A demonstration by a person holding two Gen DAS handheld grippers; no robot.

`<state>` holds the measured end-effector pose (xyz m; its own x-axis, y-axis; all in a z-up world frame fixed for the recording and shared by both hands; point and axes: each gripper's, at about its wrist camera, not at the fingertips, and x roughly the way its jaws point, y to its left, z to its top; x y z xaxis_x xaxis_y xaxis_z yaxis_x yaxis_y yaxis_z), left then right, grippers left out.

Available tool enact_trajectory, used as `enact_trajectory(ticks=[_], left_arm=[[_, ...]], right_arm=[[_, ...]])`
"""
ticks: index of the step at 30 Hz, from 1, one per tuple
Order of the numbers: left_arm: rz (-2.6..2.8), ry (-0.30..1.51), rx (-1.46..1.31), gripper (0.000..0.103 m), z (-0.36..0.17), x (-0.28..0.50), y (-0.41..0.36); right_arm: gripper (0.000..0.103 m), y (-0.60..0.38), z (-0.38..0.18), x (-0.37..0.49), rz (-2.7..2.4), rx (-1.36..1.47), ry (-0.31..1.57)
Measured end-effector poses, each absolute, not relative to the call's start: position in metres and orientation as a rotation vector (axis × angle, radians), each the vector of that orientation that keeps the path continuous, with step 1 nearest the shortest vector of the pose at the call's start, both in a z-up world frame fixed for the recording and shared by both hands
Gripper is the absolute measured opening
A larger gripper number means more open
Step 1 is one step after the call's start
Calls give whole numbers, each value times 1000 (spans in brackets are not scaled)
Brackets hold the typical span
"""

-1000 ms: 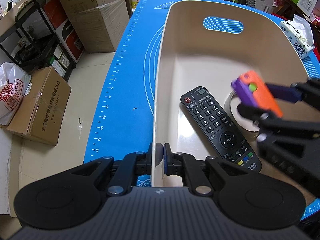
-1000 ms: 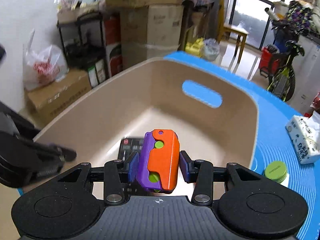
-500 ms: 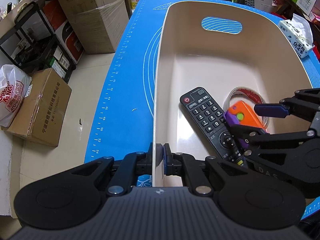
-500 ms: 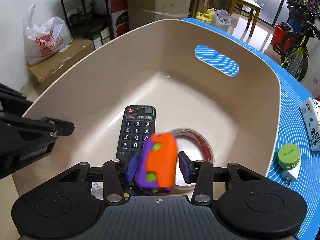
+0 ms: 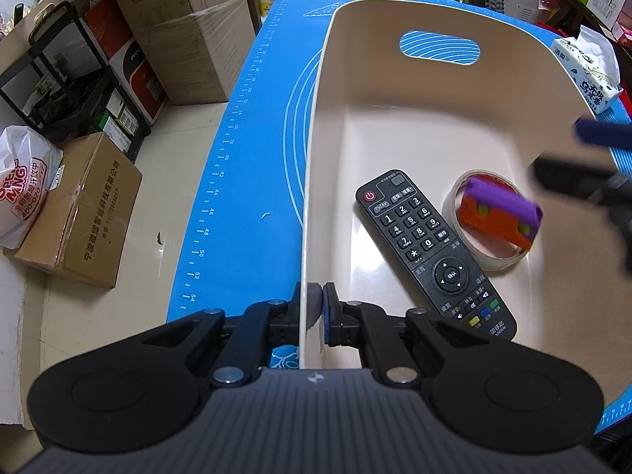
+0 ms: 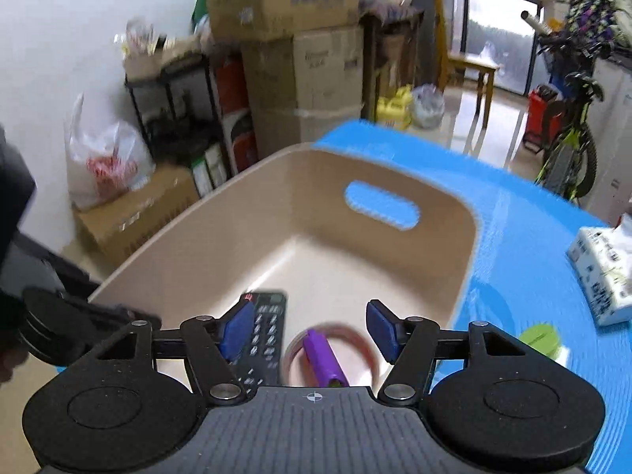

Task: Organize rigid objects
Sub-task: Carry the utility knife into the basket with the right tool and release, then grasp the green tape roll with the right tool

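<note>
A beige bin (image 5: 434,12) stands on the blue mat (image 5: 268,91). My left gripper (image 5: 315,308) is shut on the bin's near left wall. Inside lie a black remote (image 5: 430,245), a tape roll (image 5: 493,260) and an orange and purple toy (image 5: 499,215) resting on the roll. My right gripper (image 6: 312,328) is open and empty above the bin, over the toy (image 6: 324,359) and tape roll (image 6: 355,339). The remote (image 6: 264,335) lies to their left. The right gripper shows blurred at the right edge of the left wrist view (image 5: 592,158).
A tissue pack (image 6: 604,272) and a green-lidded item (image 6: 541,337) lie on the mat right of the bin. Cardboard boxes (image 5: 75,209), a black shelf (image 5: 59,79) and a plastic bag (image 5: 19,185) stand on the floor to the left.
My right gripper lowered the orange and purple toy into the bin, opened and let it go onto the tape roll, then rose. The left gripper has kept its hold on the bin.
</note>
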<state>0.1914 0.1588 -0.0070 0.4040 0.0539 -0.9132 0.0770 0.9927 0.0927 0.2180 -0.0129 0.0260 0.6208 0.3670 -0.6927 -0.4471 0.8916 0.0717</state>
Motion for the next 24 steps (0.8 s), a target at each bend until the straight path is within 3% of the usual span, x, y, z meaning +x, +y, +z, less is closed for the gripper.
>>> enact_trajectory(ticks=[8, 24], left_arm=[[-14, 1156, 130, 9, -8, 191, 159], [-13, 1156, 142, 10, -8, 191, 156]], right_arm=[[74, -72, 42, 227, 348, -105, 706], [74, -152, -29, 259, 135, -137, 752]])
